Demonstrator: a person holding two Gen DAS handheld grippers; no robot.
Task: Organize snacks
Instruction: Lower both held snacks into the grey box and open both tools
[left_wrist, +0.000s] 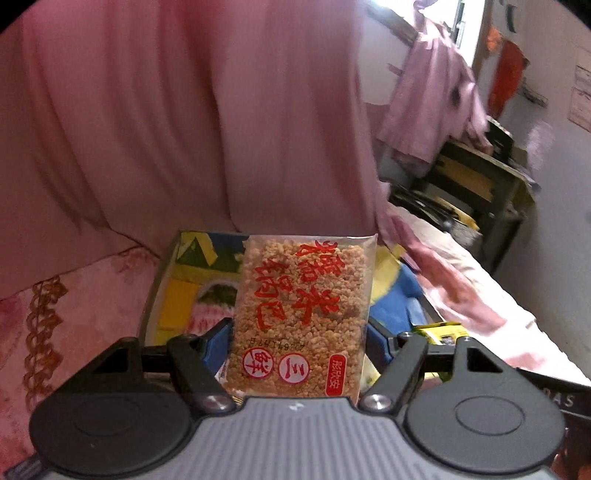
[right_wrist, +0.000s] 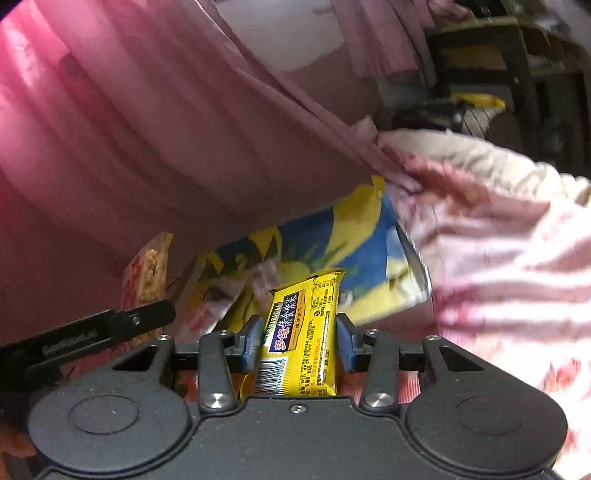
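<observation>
Gripped upright between the left gripper's widely spread blue pads: a clear flat packet of golden puffed-rice cracker with red lettering. Clamped in the narrower right gripper: a yellow foil snack bar. Behind both, a yellow-and-blue cartoon-printed box, pink curtain beyond.

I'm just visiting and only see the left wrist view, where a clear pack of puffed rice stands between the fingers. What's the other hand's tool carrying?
Observer: The right tool is shut on a yellow packet, held upright.
Visitor: Anything printed on it that I'd miss?
Observer: A barcode at its lower end, near the tool's body.
Visitor: Does my rice pack show from there?
Observer: Yes, the rice pack appears nearly edge-on, left of the yellow packet.
</observation>
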